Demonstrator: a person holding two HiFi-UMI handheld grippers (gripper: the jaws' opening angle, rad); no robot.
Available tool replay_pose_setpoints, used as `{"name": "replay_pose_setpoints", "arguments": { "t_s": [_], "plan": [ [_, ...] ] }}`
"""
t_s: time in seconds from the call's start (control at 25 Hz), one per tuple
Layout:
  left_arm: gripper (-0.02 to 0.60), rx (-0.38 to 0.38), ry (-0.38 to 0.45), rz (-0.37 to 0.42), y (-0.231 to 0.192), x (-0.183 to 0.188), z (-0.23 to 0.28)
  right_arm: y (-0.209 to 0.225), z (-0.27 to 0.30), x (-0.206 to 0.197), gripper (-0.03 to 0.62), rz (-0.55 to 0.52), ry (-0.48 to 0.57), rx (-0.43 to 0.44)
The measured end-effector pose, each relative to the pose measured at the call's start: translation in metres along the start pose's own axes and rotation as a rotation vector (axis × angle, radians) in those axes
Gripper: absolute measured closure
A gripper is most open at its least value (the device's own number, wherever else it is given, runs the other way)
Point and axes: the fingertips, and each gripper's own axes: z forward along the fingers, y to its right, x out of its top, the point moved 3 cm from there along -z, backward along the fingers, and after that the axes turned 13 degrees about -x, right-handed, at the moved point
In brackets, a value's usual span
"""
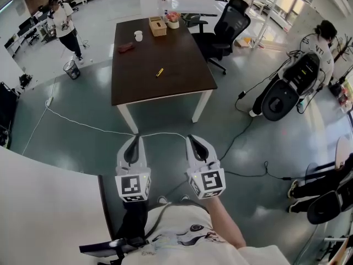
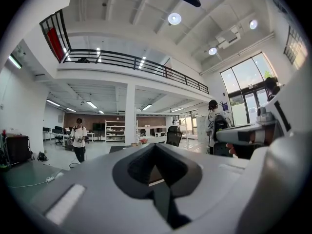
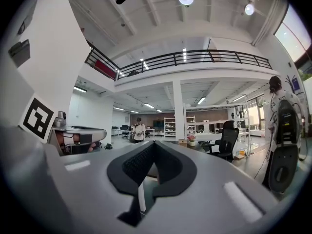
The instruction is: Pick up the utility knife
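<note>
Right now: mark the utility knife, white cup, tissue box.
utility knife (image 1: pixel 159 72), head view, middle of its yellow body.
white cup (image 1: pixel 138 36), head view, its side.
tissue box (image 1: pixel 158 26), head view, its top.

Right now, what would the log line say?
stage: reach not begun | knife: on table, untouched | left gripper: shut, empty | right gripper: shut, empty

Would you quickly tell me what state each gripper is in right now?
Left gripper: closed, holding nothing.
Right gripper: closed, holding nothing.
</note>
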Motion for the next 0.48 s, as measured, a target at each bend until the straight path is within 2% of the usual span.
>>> {"name": "replay_pose_setpoints", "arguments": {
  "t_s": [0.48],
  "plan": [
    [0.584, -0.038, -0.087, -0.048, -0.018, -0.025, -0.011, -0.021, 0.001, -0.013, 0.594, 0.009, -0.051, -0.030]
  ]
}}
